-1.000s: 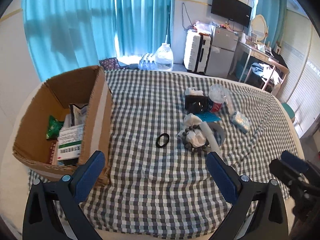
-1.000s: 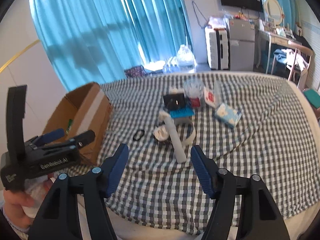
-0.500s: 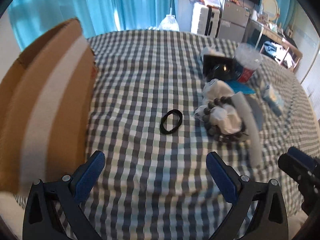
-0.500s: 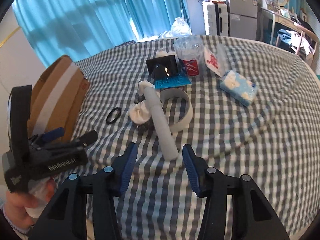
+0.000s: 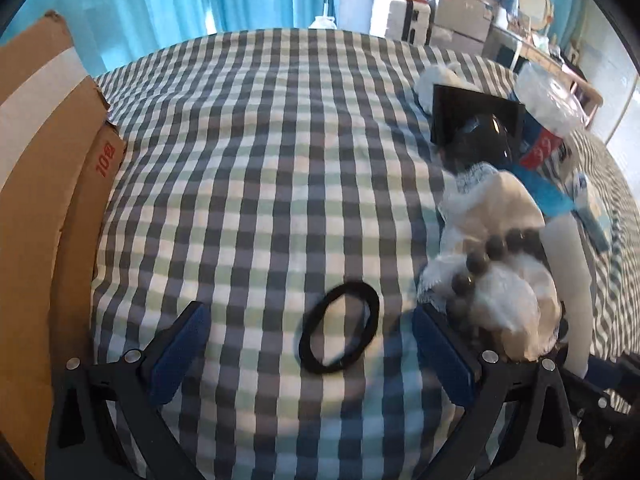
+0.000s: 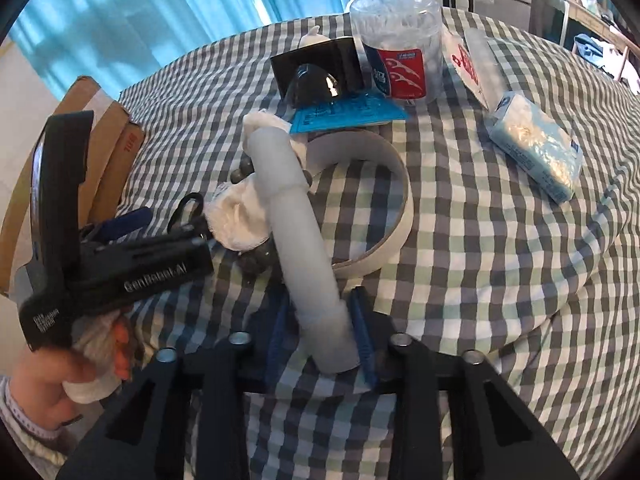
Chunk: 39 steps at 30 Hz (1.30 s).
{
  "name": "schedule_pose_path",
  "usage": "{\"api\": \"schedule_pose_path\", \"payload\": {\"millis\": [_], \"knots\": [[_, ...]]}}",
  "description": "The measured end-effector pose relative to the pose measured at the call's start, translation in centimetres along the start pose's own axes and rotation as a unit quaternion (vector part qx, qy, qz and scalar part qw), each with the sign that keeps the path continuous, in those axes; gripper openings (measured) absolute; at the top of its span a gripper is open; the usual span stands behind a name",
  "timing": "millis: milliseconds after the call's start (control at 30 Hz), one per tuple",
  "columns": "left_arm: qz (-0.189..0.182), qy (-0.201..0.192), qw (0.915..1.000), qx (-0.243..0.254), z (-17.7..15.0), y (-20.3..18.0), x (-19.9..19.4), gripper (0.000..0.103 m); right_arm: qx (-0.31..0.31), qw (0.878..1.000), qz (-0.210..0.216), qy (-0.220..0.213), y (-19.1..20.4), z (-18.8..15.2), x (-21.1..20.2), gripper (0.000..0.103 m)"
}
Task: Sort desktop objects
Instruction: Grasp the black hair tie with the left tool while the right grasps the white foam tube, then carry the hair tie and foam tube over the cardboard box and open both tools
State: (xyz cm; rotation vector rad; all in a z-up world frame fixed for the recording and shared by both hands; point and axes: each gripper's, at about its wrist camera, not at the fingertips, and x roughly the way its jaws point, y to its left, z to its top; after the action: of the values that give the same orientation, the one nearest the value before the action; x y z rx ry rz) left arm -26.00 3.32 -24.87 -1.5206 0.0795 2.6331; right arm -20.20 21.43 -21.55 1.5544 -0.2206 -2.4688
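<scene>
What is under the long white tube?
The long white tube lies across a string of dark beads and crumpled white cloth, on the checked cloth. Whatever lies directly beneath it is hidden.

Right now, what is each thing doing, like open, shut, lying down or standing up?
Left tongs: open, hair tie between them, untouched.
Right tongs: closing around the white tube's near end.
Hair tie: flat on the cloth.
White tube: lying down.
Swab jar: upright.
Tissue pack: lying flat.
Cardboard box: standing at the left edge.
</scene>
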Motion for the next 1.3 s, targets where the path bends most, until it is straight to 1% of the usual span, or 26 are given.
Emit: {"api": "schedule_pose_path", "payload": {"millis": [67, 100, 133, 167, 200, 233, 267, 333, 400, 500, 533, 600, 700, 767, 833, 867, 933, 1000, 1100, 1300], "knots": [[-0.013, 0.002, 0.9997, 0.023, -0.2, -0.3, -0.1, 0.092, 0.007, 1.0, 0.013, -0.002, -0.2, -0.2, -0.2, 0.022], [-0.022, 0.001, 0.9993, 0.03, -0.3, -0.4, -0.3, 0.078, 0.012, 1.0, 0.015, -0.001, -0.4, -0.2, -0.2, 0.022], [-0.031, 0.001, 0.9989, 0.035, -0.4, -0.6, -0.5, 0.058, 0.016, 1.0, 0.019, -0.003, -0.5, -0.2, -0.3, 0.021], [-0.045, 0.002, 0.9982, 0.04, -0.5, -0.7, -0.8, 0.045, 0.019, 0.999, 0.027, -0.007, -0.5, -0.4, -0.6, 0.021], [-0.056, 0.004, 0.9974, 0.045, -0.3, -1.0, -1.1, 0.02, 0.021, 0.999, 0.031, -0.008, -0.6, -0.4, -0.7, 0.021], [-0.066, 0.01, 0.9965, 0.049, -0.3, -1.2, -1.4, 0.016, 0.022, 0.999, 0.036, -0.009, -0.5, -0.6, -0.9, 0.02], [-0.065, 0.015, 0.9966, 0.049, 0.0, -1.5, -1.7, 0.015, 0.021, 0.999, 0.038, -0.012, -0.3, -0.7, -1.2, 0.02], [-0.062, 0.022, 0.9966, 0.05, -0.3, -1.8, -2.1, 0.011, 0.019, 0.999, 0.043, -0.015, -0.1, -1.0, -1.8, 0.02], [-0.067, 0.029, 0.9964, 0.043, -0.7, -2.1, -2.9, 0.01, 0.026, 0.998, 0.053, -0.019, -0.3, -1.1, -2.4, 0.02], [-0.076, 0.025, 0.9961, 0.038, -1.4, -1.8, -4.2, 0.01, 0.034, 0.997, 0.063, -0.023, -0.5, -1.7, -3.6, 0.02], [-0.071, 0.024, 0.9962, 0.044, -1.8, -2.0, -4.8, 0.01, 0.034, 0.997, 0.064, -0.022, -0.5, -2.0, -4.0, 0.02], [-0.065, 0.027, 0.9965, 0.046, -2.4, -2.0, -5.5, 0.01, 0.027, 0.998, 0.048, -0.031, -0.2, -2.1, -4.9, 0.02], [-0.077, 0.026, 0.9961, 0.034, -2.8, -2.0, -6.5, 0.009, 0.005, 0.999, 0.027, -0.04, 0.4, -2.5, -6.1, 0.019], [-0.088, 0.024, 0.9955, 0.026, -3.7, -1.2, -7.7, 0.009, 0.002, 0.999, 0.028, -0.047, 0.7, -2.8, -7.1, 0.019], [-0.09, 0.019, 0.9953, 0.028, -4.1, -1.3, -9.1, 0.01, 0.005, 0.998, 0.034, -0.051, 0.7, -3.1, -8.1, 0.019], [-0.091, 0.016, 0.9952, 0.033, -3.8, -1.9, -9.4, 0.009, 0.005, 0.998, 0.032, -0.054, 0.9, -3.2, -8.4, 0.019], [-0.089, 0.001, 0.995, 0.045, -4.2, -2.2, -11.5, 0.009, -0.002, 0.998, 0.022, -0.062, 1.7, -3.4, -9.0, 0.019], [-0.091, -0.011, 0.9947, 0.047, -3.5, -2.4, -12.5, 0.009, -0.007, 0.997, 0.015, -0.071, 2.3, -3.4, -10.0, 0.019], [-0.093, -0.029, 0.9943, 0.043, -2.7, -2.2, -14.4, 0.01, -0.01, 0.996, 0.013, -0.085, 3.1, -3.8, -11.5, 0.019], [-0.092, -0.069, 0.9925, 0.041, -2.6, -1.0, -19.1, 0.009, -0.02, 0.993, 0.017, -0.117, 4.9, -4.1, -15.4, 0.019]]}}
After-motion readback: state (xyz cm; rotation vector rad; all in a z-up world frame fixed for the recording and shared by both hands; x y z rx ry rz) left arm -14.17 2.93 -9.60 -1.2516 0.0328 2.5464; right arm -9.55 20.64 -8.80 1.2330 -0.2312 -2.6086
